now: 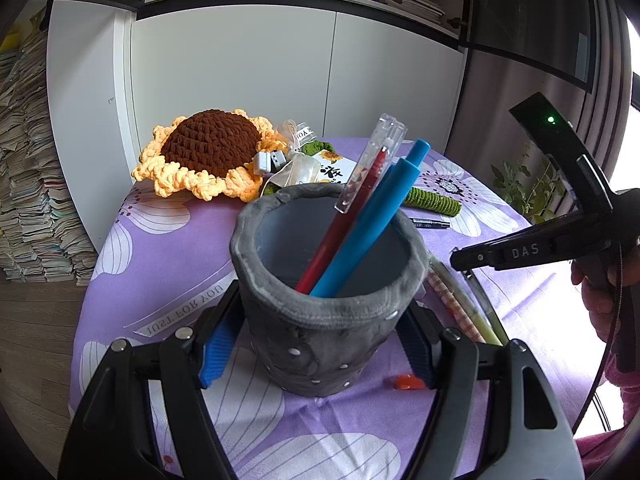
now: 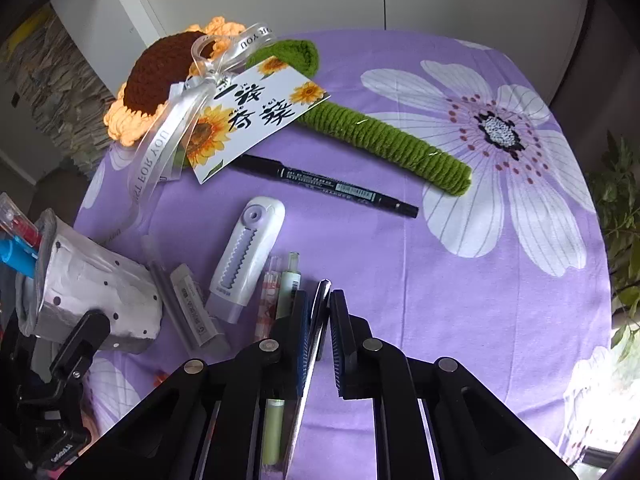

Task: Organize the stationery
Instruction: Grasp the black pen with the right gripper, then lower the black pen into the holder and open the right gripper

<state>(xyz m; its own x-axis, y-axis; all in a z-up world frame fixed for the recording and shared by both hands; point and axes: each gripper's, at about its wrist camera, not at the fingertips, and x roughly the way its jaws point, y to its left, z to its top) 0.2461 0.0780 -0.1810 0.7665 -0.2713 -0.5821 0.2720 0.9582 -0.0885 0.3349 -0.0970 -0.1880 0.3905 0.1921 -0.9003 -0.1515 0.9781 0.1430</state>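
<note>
A grey felt pen holder (image 1: pixel 320 344) stands on the purple flowered tablecloth (image 2: pixel 420 280), and my left gripper (image 1: pixel 320 314) is shut on its sides with the blue pads. Inside it lean a red pen with a clear cap (image 1: pixel 340 240) and two blue pens (image 1: pixel 376 216). To the holder's right, my right gripper (image 2: pixel 322 300) points down at the table. It is shut on a slim dark pen (image 2: pixel 316 344) lying on the cloth. A green pen (image 2: pixel 290 280) and a checkered pen (image 2: pixel 269 292) lie just left of it. The right gripper (image 1: pixel 460 260) also shows in the left wrist view.
A white correction tape (image 2: pixel 250 252), a grey eraser (image 2: pixel 192 304) and a black marker (image 2: pixel 332 188) lie on the cloth. Behind them lies a crochet sunflower (image 2: pixel 156 76) with a green stem (image 2: pixel 380 140), a ribbon and a card (image 2: pixel 256 116). A plant (image 2: pixel 620 200) stands past the table's right edge.
</note>
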